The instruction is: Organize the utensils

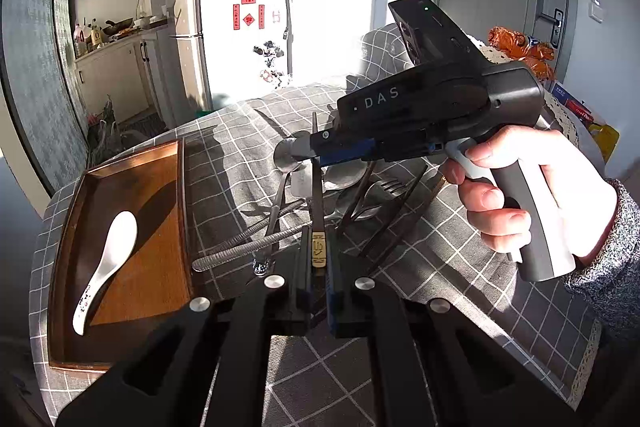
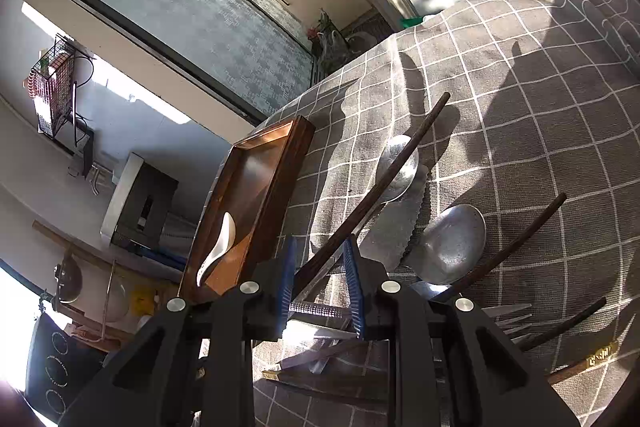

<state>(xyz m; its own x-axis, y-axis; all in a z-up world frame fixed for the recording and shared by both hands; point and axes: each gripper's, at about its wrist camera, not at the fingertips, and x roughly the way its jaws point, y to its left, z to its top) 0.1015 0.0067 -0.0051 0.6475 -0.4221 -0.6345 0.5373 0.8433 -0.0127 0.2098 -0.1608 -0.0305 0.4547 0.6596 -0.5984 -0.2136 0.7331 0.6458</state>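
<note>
A pile of utensils lies on the checked cloth: metal spoons (image 2: 450, 247), a fork (image 1: 384, 187), dark chopsticks (image 2: 516, 247) and a ridged metal tool (image 1: 248, 247). My left gripper (image 1: 319, 291) is shut on a dark chopstick (image 1: 317, 195) with a gold band, near its end. My right gripper (image 2: 320, 291) straddles the same chopstick (image 2: 404, 155) with its jaws apart; in the left wrist view (image 1: 316, 147) it hovers over the pile. A white ceramic spoon (image 1: 106, 259) lies in the wooden tray (image 1: 176, 187) at the left, also in the right wrist view (image 2: 218, 251).
The table with the grey checked cloth (image 1: 460, 247) drops off at the far side toward a fridge (image 1: 236, 27). A crumpled cloth (image 1: 380, 47) and orange packets (image 1: 520, 47) sit at the back right.
</note>
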